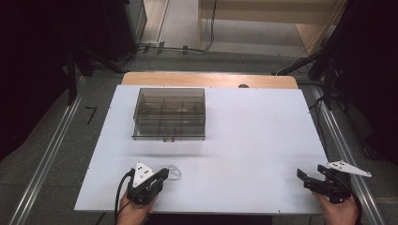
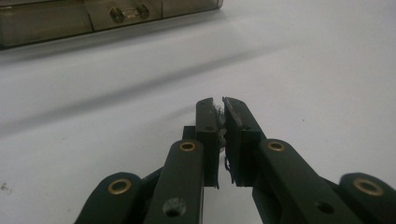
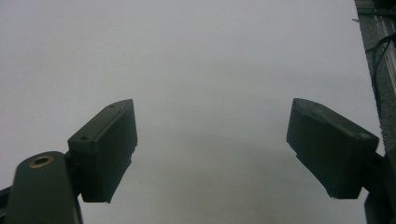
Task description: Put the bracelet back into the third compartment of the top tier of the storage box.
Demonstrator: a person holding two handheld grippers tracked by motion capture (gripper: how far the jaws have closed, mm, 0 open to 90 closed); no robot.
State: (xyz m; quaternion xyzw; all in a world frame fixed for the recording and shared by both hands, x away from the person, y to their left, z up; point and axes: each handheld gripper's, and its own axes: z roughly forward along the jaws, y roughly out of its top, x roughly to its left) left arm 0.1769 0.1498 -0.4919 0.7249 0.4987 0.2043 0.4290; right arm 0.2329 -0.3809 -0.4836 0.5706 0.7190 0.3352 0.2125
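Compartment box contents unclear; left gripper fingers nearly closed, right gripper fingers apart

White table fills frame centre, wood edge showing along its top. Smoky clear compartment box sits on it upper left of centre. Small clear loop lies lower left.

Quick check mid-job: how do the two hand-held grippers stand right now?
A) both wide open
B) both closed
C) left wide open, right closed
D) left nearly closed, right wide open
D: in the left gripper view the left hand-held gripper has its jaws almost together, pinching something small and pale that I cannot identify, while the right hand-held gripper has its jaws spread far apart over the bare white table.
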